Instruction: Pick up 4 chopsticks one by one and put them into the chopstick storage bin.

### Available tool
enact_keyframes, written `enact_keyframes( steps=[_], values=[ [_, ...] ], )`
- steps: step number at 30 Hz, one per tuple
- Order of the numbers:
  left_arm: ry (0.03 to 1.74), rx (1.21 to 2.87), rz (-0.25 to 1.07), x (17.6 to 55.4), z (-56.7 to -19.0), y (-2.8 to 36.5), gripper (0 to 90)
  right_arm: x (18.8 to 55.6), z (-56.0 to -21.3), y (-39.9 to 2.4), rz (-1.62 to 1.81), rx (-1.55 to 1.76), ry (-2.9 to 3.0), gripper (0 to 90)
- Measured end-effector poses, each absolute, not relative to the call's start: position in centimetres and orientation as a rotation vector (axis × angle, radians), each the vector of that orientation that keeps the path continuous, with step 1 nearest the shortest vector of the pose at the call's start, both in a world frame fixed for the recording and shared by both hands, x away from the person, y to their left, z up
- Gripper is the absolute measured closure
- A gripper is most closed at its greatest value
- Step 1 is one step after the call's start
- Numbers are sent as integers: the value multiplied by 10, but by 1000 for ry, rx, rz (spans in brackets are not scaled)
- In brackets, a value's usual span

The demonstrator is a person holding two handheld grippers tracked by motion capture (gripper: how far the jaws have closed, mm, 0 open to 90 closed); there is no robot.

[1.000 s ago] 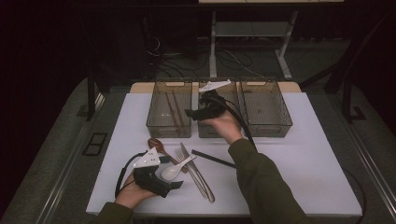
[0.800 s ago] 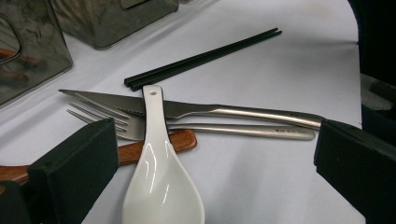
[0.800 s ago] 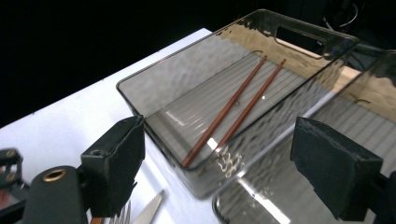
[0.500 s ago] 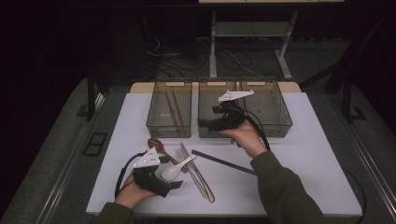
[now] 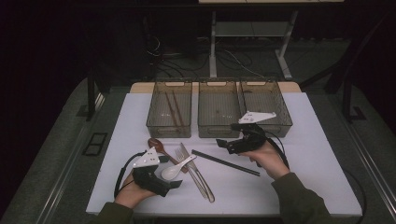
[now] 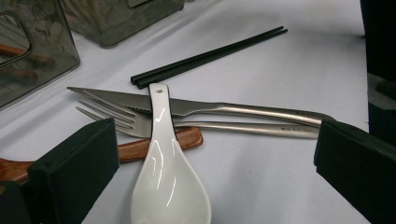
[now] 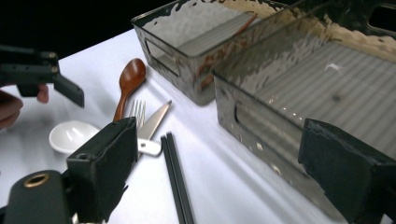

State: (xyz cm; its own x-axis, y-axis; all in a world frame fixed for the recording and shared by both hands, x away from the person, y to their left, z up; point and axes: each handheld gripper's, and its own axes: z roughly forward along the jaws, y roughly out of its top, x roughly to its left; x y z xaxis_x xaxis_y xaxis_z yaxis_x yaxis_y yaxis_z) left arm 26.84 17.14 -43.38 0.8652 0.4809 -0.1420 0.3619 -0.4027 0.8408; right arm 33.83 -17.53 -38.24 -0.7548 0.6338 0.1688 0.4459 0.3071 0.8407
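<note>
A white ceramic spoon (image 5: 175, 169) lies across a wooden spoon (image 5: 156, 144), a fork (image 6: 116, 119) and a knife (image 6: 196, 107) near the table's front. My left gripper (image 5: 170, 171) rests on the table, open, with the white spoon's bowl (image 6: 168, 186) between its jaws and no pad touching it. A pair of black chopsticks (image 5: 226, 162) lies to the right of the cutlery. My right gripper (image 5: 224, 144) hovers just above their far end, in front of the middle bin (image 5: 218, 130). Its jaws have just been opening and stand open with nothing between them (image 7: 219, 149).
Three smoked plastic bins stand side by side at the back of the white table top (image 5: 317, 154). The left bin (image 5: 170, 126) holds brown chopsticks (image 5: 172, 109). The right bin (image 5: 280, 121) sits close behind my right hand.
My right gripper has come back from over the middle bin, moving right and toward the near edge, lower now, beside the black chopsticks. The left gripper has stayed put.
</note>
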Motion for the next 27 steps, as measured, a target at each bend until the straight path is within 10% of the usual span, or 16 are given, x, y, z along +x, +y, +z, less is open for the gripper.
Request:
enact_keyframes(
  steps=[27],
  values=[
    [629, 2027, 165, 269, -434, 172, 0, 267, -422, -274, 1356, 1067, 2289, 123]
  ],
)
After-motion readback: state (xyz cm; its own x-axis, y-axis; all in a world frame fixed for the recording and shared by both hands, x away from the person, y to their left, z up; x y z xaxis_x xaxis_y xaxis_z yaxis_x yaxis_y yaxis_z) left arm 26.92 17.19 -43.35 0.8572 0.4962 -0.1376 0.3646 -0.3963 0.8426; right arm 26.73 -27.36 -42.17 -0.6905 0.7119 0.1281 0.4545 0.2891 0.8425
